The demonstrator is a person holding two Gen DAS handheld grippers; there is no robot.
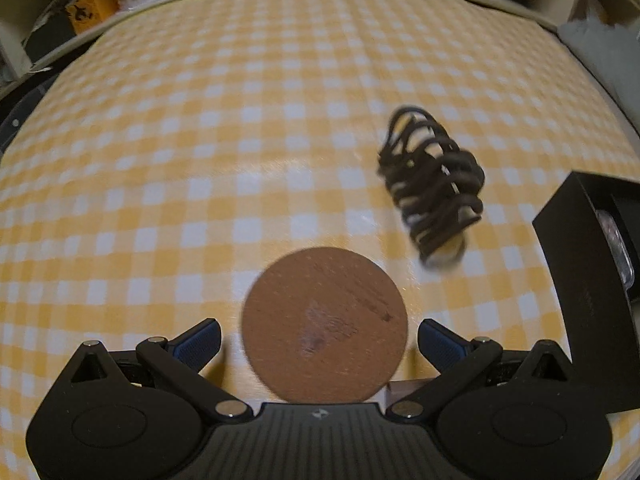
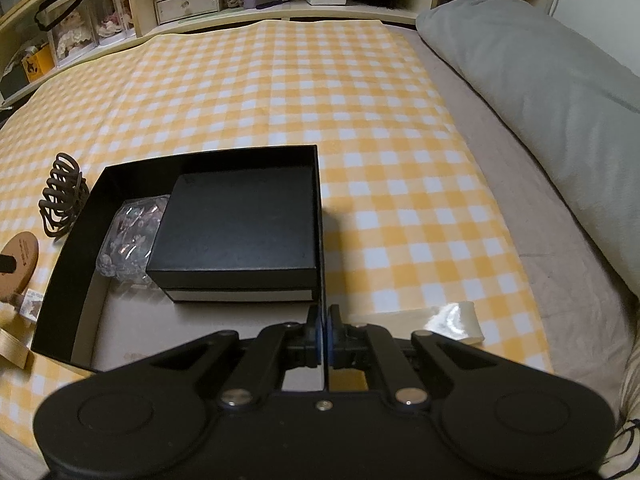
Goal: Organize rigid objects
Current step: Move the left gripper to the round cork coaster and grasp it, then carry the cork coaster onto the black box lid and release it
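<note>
Gripping the right wall of the open black box [image 2: 192, 162], your right tool [image 2: 323, 322] has its pads pressed together on that thin wall. Inside sit a smaller black box [image 2: 236, 224] and a clear crinkled packet [image 2: 128, 236]. Your left tool [image 1: 320, 340] stands spread wide on either side of the round wooden disc [image 1: 324, 330], not touching it. The brown hair claw [image 1: 434, 184] lies just beyond, on the yellow checked bed cover [image 1: 200, 140].

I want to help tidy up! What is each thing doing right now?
Left gripper: open, around the round wooden disc.
Right gripper: shut on the big black box's wall.
Small black box: closed, inside.
Hair claw: lying outside.
</note>
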